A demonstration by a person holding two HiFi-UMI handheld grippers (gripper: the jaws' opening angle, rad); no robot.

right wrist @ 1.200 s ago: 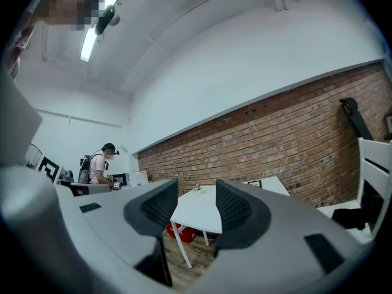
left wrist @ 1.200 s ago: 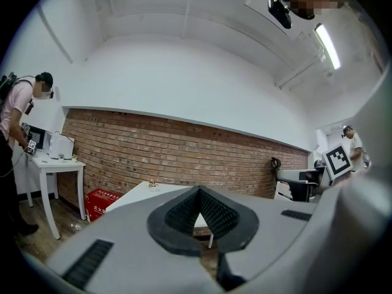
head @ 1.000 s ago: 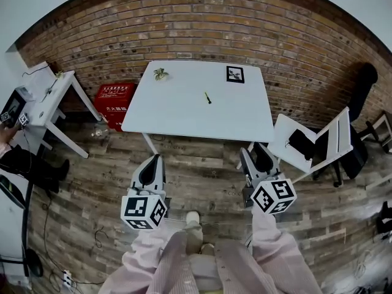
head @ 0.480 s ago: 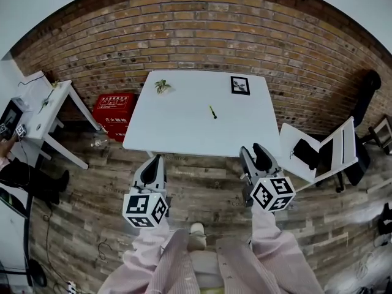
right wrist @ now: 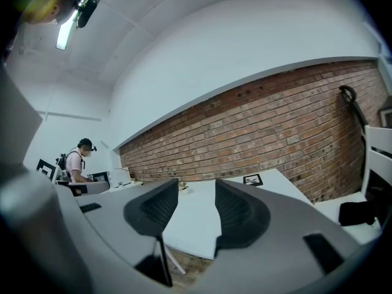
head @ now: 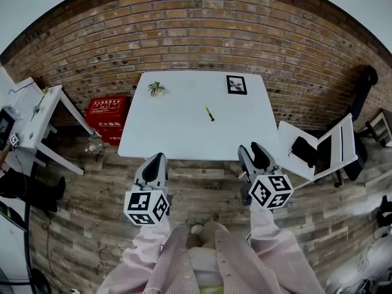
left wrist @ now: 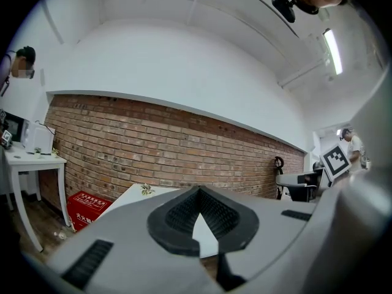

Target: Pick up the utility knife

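Note:
The utility knife [head: 209,113] is a small, thin yellow-and-black thing lying near the middle of the white table [head: 177,127]. Both grippers hang over the wood floor just short of the table's front edge, well back from the knife. My left gripper [head: 154,162] is shut with nothing in it; in the left gripper view [left wrist: 197,192] its ribbed pads meet at the tips. My right gripper [head: 254,156] is open and empty; the right gripper view [right wrist: 196,187] shows a clear gap between its pads. Neither gripper view shows the knife.
A small plant [head: 155,89] and a black-and-white marker card [head: 235,84] sit at the table's far edge. A red crate [head: 105,110] and a white side table [head: 33,112] stand to the left. A white folding chair [head: 318,143] stands to the right.
The table's front edge has come closer to both grippers as I stepped forward. The grippers keep the same pose and jaw state.

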